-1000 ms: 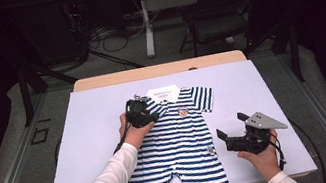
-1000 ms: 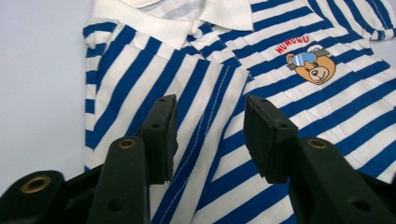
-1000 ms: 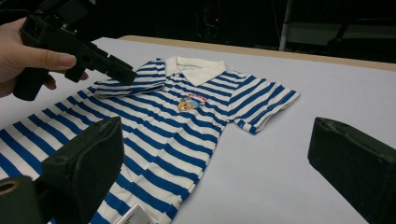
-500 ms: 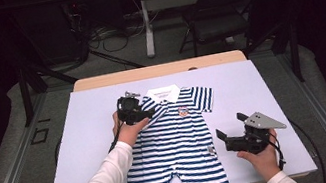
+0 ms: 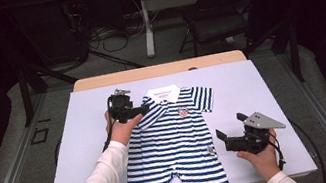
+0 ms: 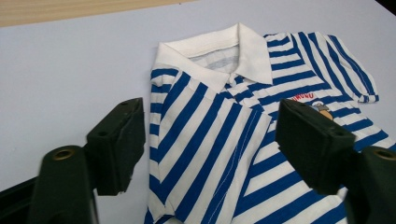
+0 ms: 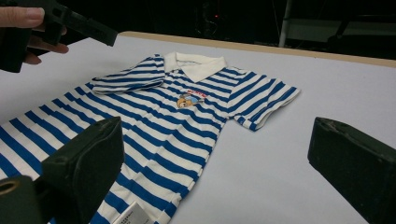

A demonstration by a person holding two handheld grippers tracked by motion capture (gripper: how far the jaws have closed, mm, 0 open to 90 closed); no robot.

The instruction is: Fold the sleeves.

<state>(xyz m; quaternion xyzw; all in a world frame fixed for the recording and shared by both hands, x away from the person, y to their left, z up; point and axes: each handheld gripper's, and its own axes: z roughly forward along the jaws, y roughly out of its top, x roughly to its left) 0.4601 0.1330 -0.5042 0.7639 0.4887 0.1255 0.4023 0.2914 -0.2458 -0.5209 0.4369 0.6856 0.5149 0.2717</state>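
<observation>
Here the left claw [image 5: 141, 109], just opened and empty, hovers above the romper's [image 5: 175, 145] folded sleeve [image 6: 187, 140].

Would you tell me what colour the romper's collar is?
White; the collar shows best in the left gripper view.

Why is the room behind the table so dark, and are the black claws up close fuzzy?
High view: light falls on the table and romper; the room behind stays dim. Left gripper view: the near claw looks soft, the collar sharper. Right gripper view: much the same.
</observation>
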